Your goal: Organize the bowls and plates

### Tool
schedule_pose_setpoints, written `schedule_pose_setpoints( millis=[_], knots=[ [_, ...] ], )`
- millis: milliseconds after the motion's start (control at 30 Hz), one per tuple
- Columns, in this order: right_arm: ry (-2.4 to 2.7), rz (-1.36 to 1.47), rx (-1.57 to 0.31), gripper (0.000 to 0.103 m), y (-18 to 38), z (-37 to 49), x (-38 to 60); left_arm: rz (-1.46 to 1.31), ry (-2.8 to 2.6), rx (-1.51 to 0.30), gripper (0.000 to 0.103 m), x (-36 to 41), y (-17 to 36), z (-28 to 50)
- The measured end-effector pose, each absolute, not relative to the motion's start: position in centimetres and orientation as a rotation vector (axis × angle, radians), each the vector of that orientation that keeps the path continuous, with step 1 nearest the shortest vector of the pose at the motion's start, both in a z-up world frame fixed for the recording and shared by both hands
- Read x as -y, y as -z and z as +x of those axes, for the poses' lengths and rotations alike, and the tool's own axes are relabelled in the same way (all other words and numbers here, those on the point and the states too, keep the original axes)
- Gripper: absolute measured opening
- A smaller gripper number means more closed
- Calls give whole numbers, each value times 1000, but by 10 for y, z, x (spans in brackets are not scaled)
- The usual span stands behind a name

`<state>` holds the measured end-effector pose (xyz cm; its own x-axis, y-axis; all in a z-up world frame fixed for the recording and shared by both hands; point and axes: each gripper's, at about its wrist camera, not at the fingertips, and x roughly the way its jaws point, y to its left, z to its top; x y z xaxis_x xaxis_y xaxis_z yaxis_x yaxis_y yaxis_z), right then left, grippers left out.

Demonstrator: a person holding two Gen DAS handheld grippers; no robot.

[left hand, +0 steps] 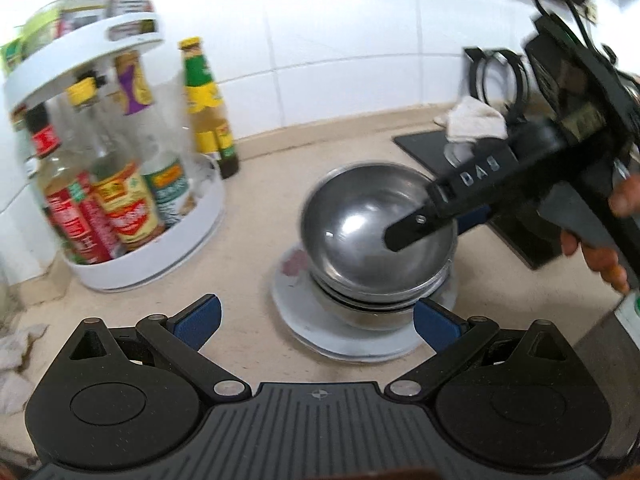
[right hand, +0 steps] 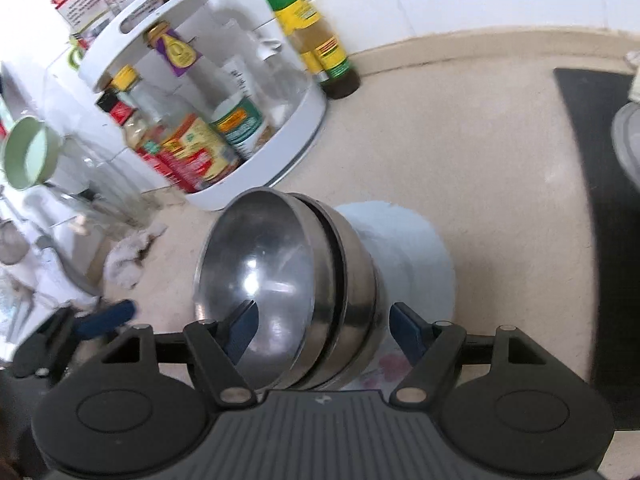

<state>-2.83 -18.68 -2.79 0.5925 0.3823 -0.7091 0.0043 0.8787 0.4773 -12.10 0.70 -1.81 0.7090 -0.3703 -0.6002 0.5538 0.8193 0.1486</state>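
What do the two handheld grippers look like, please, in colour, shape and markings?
Both are matte black. The left gripper and right gripper each have two round hubs, a ribbed grey centre plate with a small emblem, silver pivot pins and blue finger pads. In the left wrist view the right gripper shows raised letters reading DAS, a grey handle and black cables behind it. No sleeves show.
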Motion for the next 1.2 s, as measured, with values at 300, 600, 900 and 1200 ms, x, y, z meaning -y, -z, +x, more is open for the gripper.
schedule_pose_setpoints(
  millis=[300,600,900,1200],
  knots=[
    [-152,455,-805,70,0,-38,203,220,441,-568,103,-13,5,-112],
    [-203,322,-645,73,-49,-69,154,106,291,-500,103,-25,-18,-102],
    [-193,264,-563,73,-65,-69,121,15,196,-465,103,-42,-34,-95],
    [-197,248,-558,73,-63,-71,114,12,167,-455,103,-45,-33,-98]
  ],
)
